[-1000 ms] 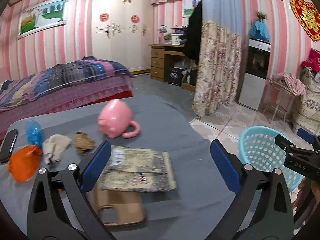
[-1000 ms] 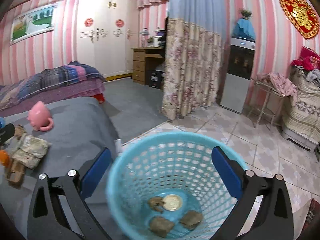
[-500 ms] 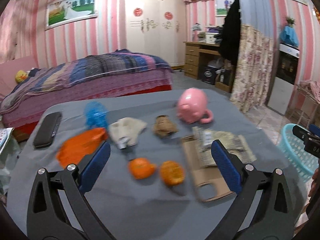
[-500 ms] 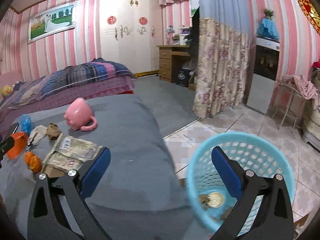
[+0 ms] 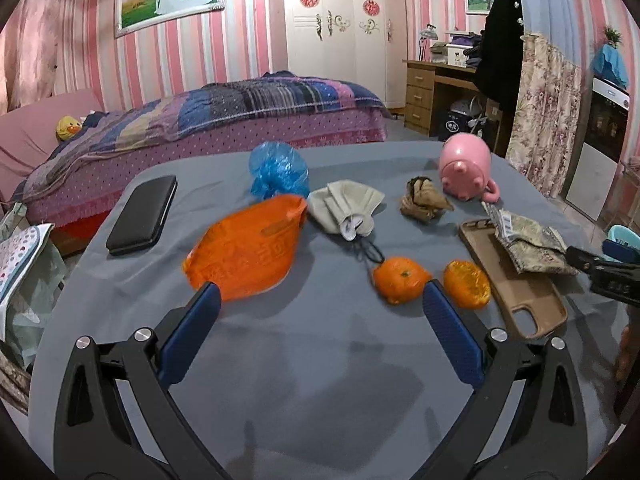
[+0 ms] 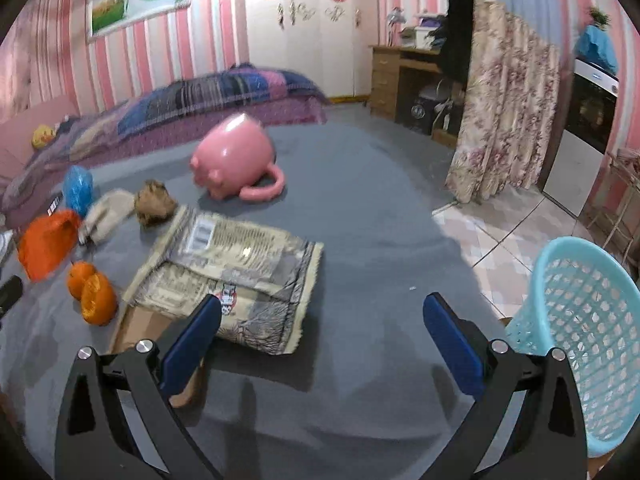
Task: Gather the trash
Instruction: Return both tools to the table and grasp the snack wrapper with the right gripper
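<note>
On the grey table [image 5: 320,360] lie an orange plastic bag [image 5: 248,248], a blue plastic bag [image 5: 278,168], a crumpled white cloth [image 5: 348,208], a brown crumpled wad [image 5: 424,200] and two orange peel pieces [image 5: 400,280] [image 5: 466,284]. My left gripper [image 5: 320,308] is open and empty, just short of the orange bag and the peel. My right gripper [image 6: 320,320] is open and empty over the table beside a patterned packet [image 6: 240,268]. The light blue trash basket [image 6: 588,320] stands on the floor at the right.
A pink pig-shaped mug [image 5: 466,172], a black phone [image 5: 144,216] and a tan phone case [image 5: 516,280] also lie on the table. A bed [image 5: 200,120] is behind it. Tiled floor and a flowered curtain [image 6: 508,120] are to the right.
My left gripper swung left from the packet to face the bags and peel. My right gripper swung left, away from above the basket, to over the table.
</note>
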### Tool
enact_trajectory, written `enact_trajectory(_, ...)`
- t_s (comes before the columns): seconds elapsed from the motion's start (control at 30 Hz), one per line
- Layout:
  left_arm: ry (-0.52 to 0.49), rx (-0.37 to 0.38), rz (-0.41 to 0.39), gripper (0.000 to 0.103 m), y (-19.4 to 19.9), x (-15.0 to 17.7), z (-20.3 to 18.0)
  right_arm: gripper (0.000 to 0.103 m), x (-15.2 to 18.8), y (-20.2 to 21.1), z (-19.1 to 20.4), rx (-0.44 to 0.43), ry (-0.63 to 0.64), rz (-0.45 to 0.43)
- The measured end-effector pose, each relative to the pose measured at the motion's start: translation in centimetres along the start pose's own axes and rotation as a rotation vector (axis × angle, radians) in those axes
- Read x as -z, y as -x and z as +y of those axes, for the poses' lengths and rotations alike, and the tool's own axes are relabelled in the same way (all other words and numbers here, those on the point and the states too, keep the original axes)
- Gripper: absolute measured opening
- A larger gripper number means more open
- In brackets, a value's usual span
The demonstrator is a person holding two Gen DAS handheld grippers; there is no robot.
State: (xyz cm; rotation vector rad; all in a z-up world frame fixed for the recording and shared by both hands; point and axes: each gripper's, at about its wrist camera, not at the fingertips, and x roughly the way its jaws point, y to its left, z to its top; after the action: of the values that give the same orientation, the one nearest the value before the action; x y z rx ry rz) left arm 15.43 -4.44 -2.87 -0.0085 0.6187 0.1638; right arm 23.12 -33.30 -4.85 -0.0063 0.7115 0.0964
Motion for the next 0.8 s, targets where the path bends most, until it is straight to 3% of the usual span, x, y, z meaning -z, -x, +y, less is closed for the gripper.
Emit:
enact_trajectory(0.07,0.002,0.005,0.004,0.097,0.0,0.3,0.1,0.097,-0.1,-0.9,0.1,-0.017,0.0,0.036)
enact_trajectory(0.13,-0.003,0.013,0.007,0.097,-0.1,0.4,0.0,0.083,-0.1,-1.7,0.1,-0.034,-0.001,0.078)
enact_trajectory(0.23,-0.018,0.016,0.015,0.097,-0.6,0.4,-0.5,0.07,0.1,-2.2,0.4,-0.057,0.016,0.114)
enact_trajectory(0.33,-0.032,0.021,0.019,0.097,-1.2,0.0,-1.2,0.036,0.1,-2.1,1.3,-0.093,0.054,0.116)
enact_trajectory(0.37,-0.034,0.029,0.023,0.097,-1.4,-0.2,-1.4,0.035,0.2,-2.1,1.5,-0.092,0.064,0.115)
enact_trajectory(0.47,-0.042,0.061,0.053,0.097,-2.3,-0.7,-2.3,0.014,0.2,-1.9,1.6,-0.103,0.071,0.108)
enact_trajectory(0.6,-0.044,0.091,0.104,0.096,-3.9,-1.0,-3.5,0.008,0.1,-1.2,1.5,-0.123,0.073,0.072)
enact_trajectory(0.8,-0.031,0.15,0.182,0.07,-5.8,-0.8,-4.2,0.008,-0.5,-0.1,0.7,-0.099,0.074,0.023)
